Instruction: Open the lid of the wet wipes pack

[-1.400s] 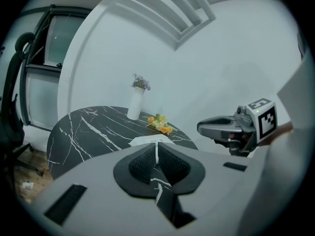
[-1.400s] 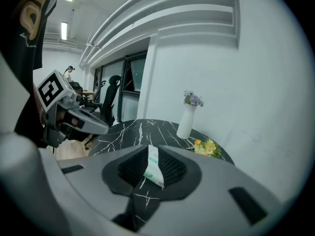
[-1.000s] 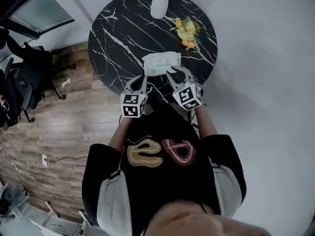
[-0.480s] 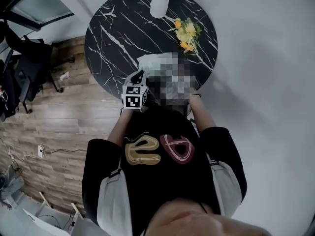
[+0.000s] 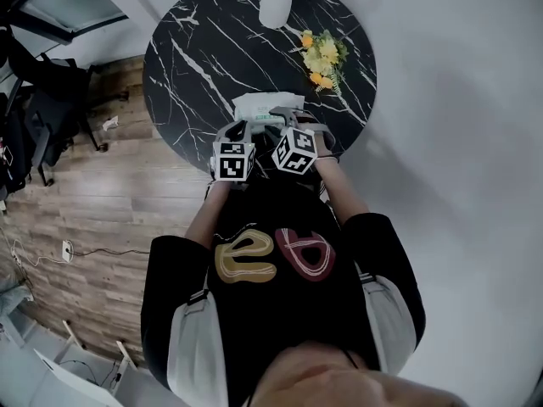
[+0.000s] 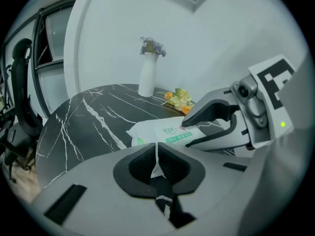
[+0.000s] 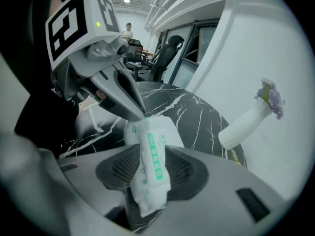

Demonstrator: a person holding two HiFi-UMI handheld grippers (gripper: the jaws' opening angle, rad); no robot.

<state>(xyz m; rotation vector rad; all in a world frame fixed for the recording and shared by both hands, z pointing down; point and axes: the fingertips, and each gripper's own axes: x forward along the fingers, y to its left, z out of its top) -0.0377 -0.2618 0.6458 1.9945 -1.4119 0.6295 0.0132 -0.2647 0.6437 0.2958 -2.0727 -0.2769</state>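
Observation:
A white wet wipes pack (image 5: 259, 106) with green print lies near the front edge of the round black marble table (image 5: 195, 66). My left gripper (image 5: 240, 129) is at the pack's near left edge. In the left gripper view its pads (image 6: 173, 163) are shut on a thin white strip of the pack (image 6: 165, 131). My right gripper (image 5: 288, 119) has come over the pack's near right end, and its jaws are opening. In the right gripper view the pack (image 7: 153, 156) runs between the two pads (image 7: 184, 170). The left gripper's fingers (image 7: 129, 98) show at the pack's far end.
A white vase (image 5: 276, 5) with purple flowers stands at the table's far edge. A loose yellow flower bunch (image 5: 322, 56) lies right of the centre. Office chairs (image 5: 42, 125) stand on the wooden floor at left. The person's torso is close to the table's front edge.
Both grippers have sunk from above the table's front edge onto the pack. The right one has rolled and now straddles the pack's end, and the left has closed on its edge.

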